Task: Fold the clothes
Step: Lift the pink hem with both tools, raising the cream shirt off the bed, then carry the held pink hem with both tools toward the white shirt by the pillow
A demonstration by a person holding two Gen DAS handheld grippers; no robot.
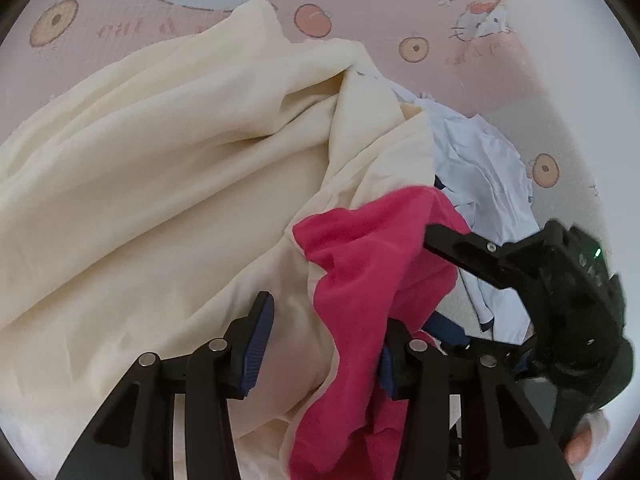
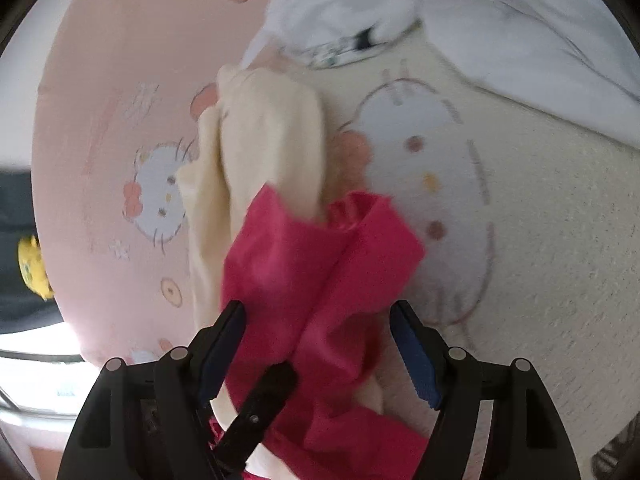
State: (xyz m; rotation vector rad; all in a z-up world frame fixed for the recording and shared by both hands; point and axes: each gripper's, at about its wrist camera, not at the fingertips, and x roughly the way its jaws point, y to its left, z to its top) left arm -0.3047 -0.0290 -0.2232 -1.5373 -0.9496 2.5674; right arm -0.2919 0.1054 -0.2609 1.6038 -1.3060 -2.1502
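A: Left claw (image 1: 324,344)?
B: Jaws partly apart. The pink cloth (image 1: 372,280) hangs down between them, draped against the right blue pad (image 1: 387,374). The left blue pad (image 1: 258,344) stands clear of it, over the cream garment (image 1: 160,168). No pinch visible, so not gripping.

A: Right claw (image 2: 320,348)?
B: Spread wide. The same pink cloth (image 2: 320,264) sits bunched in the gap, and neither blue pad (image 2: 416,356) presses on it. A black finger of the other claw (image 2: 256,408) pokes in at the near edge, under the cloth.

A: Where's the laundry?
B: Cream garment is spread big over the left and middle of the left wrist view, in deep folds. The pink cloth lies on its right edge, near the claws. A pale blue garment (image 1: 480,168) is crumpled just right of the cream one, touching it. From the right wrist view, a cream fold (image 2: 272,136) sticks up just beyond the pink cloth.

A: Surface?
B: Pink cartoon-cat sheet (image 1: 168,12), with a bed look, can't tell for sure. White cloth (image 2: 500,12) at the far right in the right wrist view, blurred.

A: Anything else?
B: The right claw's black body (image 1: 576,292) shows at the right edge of the left wrist view, fingertips of a hand (image 1: 584,444) below it.
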